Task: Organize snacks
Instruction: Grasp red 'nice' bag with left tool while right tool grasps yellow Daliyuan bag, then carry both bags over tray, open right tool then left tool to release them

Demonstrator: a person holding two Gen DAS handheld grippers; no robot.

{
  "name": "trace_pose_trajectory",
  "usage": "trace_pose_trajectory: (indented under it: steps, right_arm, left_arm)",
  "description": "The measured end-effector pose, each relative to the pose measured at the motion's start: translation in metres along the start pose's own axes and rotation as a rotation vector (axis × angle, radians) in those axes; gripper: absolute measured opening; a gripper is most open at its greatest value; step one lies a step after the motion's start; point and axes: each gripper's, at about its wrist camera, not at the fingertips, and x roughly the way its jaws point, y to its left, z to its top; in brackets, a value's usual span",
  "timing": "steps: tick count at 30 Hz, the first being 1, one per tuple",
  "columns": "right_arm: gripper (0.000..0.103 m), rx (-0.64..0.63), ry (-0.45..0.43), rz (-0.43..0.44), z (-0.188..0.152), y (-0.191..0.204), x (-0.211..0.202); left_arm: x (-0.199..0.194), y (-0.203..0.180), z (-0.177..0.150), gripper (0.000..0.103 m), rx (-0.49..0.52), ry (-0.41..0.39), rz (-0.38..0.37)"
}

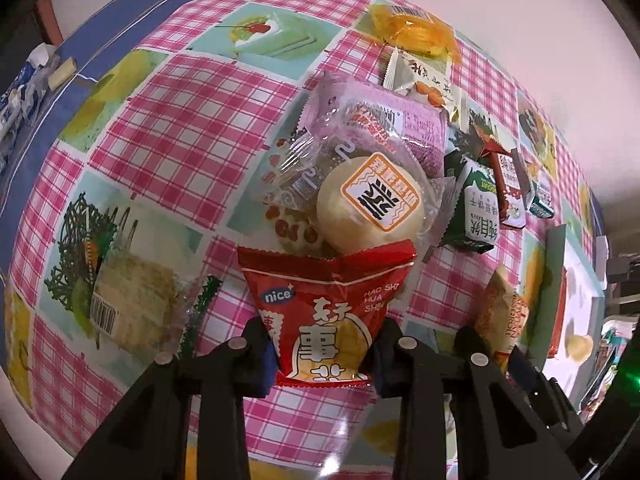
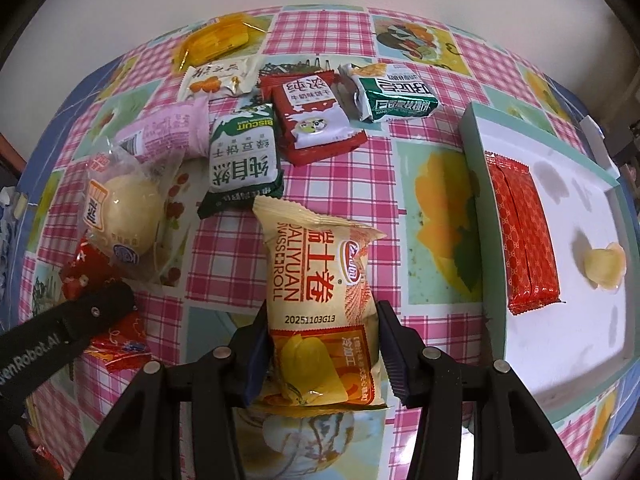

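Observation:
My left gripper (image 1: pixel 324 360) is shut on a red peanut snack packet (image 1: pixel 324 320), held over the checked tablecloth (image 1: pixel 180 132). My right gripper (image 2: pixel 322 352) is shut on a yellow Swiss roll packet (image 2: pixel 320 300); that packet also shows in the left wrist view (image 1: pixel 502 320). Ahead lies a pile: a clear-wrapped round bun (image 1: pixel 370 200) (image 2: pixel 124 216), a pink packet (image 1: pixel 384 120) (image 2: pixel 172 128), a green biscuit packet (image 2: pixel 244 160) (image 1: pixel 474 212), a red milk biscuit packet (image 2: pixel 316 116), another green packet (image 2: pixel 394 92) and an orange packet (image 2: pixel 216 38) (image 1: pixel 416 28).
A pale green tray (image 2: pixel 476 128) at the right holds a red wafer packet (image 2: pixel 524 236) and a small yellow sweet (image 2: pixel 604 266). A clear-wrapped cake with a barcode (image 1: pixel 132 300) lies at the left. The left gripper's arm (image 2: pixel 64 328) shows at the lower left of the right wrist view.

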Motion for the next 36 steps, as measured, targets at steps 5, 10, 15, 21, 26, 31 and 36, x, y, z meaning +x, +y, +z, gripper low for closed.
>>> trace_pose_trajectory:
  steps: [5, 10, 15, 21, 26, 31, 36]
  right_arm:
    - [0.04, 0.011, 0.01, 0.013, 0.001, -0.004, -0.003]
    - [0.039, 0.029, 0.018, 0.037, 0.001, -0.01, -0.005]
    - [0.038, 0.06, -0.015, 0.064, 0.007, -0.021, -0.02]
    - [0.039, 0.108, -0.053, 0.089, 0.009, -0.038, -0.044]
    - [0.039, 0.17, -0.085, 0.059, 0.011, -0.059, -0.058]
    - [0.039, 0.282, -0.091, 0.009, 0.01, -0.102, -0.064]
    - [0.039, 0.41, -0.088, -0.056, 0.003, -0.155, -0.068]
  left_arm:
    - [-0.016, 0.001, -0.001, 0.037, -0.011, -0.028, -0.01]
    - [-0.028, 0.003, -0.001, 0.037, -0.02, -0.057, -0.018]
    - [-0.043, 0.001, -0.001, 0.036, -0.022, -0.094, -0.028]
    - [-0.063, -0.018, -0.001, 0.037, 0.011, -0.167, -0.044]
    - [-0.067, -0.048, -0.007, 0.037, 0.079, -0.187, -0.054]
    - [-0.066, -0.085, -0.017, 0.037, 0.173, -0.189, -0.072]
    - [-0.067, -0.138, -0.035, 0.037, 0.331, -0.203, -0.09]
